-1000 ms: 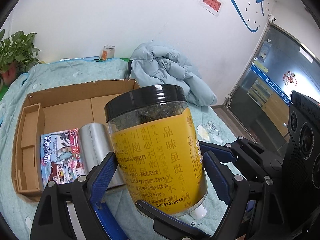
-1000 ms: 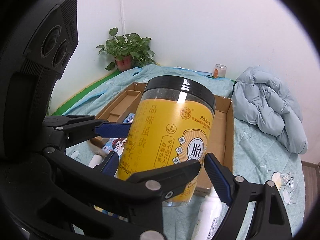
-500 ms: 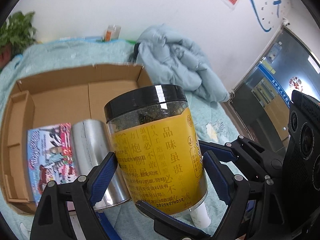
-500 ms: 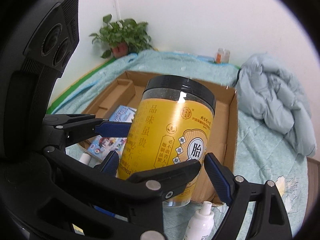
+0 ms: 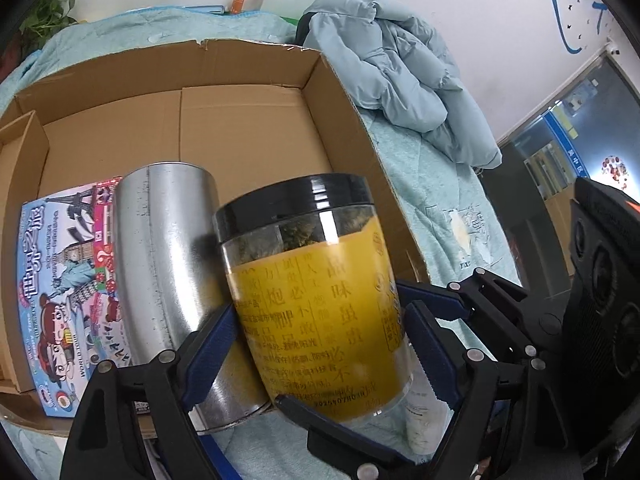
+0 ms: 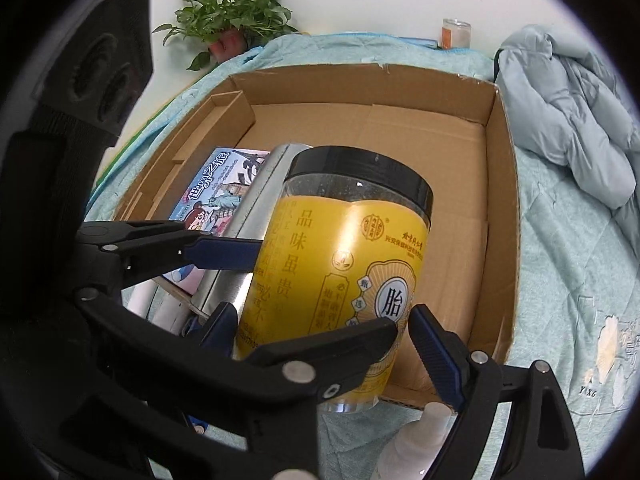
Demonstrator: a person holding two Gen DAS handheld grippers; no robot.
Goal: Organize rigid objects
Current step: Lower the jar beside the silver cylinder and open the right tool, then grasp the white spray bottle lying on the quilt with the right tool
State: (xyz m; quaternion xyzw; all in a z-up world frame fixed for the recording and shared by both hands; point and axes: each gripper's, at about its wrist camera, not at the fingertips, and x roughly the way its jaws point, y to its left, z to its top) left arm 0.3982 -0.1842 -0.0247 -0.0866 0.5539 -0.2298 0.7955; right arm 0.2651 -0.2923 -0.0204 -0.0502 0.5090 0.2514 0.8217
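A yellow-labelled jar with a black lid (image 5: 316,292) (image 6: 344,280) is held upright between both grippers. My left gripper (image 5: 320,332) and my right gripper (image 6: 320,332) are each shut on its lower body. The jar hangs at the near rim of an open cardboard box (image 5: 240,120) (image 6: 420,128). A silver metal can (image 5: 168,264) (image 6: 244,248) lies in the box, touching the jar's left side. A colourful booklet (image 5: 64,280) (image 6: 216,196) lies flat left of the can.
A white spray bottle (image 6: 416,444) lies on the teal quilt under the jar, also in the left wrist view (image 5: 424,416). A crumpled pale blue jacket (image 5: 400,68) lies right of the box. A potted plant (image 6: 232,20) and a glass candle (image 6: 454,34) stand by the wall.
Both grippers moved forward and down with the jar, from above the quilt to the box's near rim beside the silver can. The grips have not changed.
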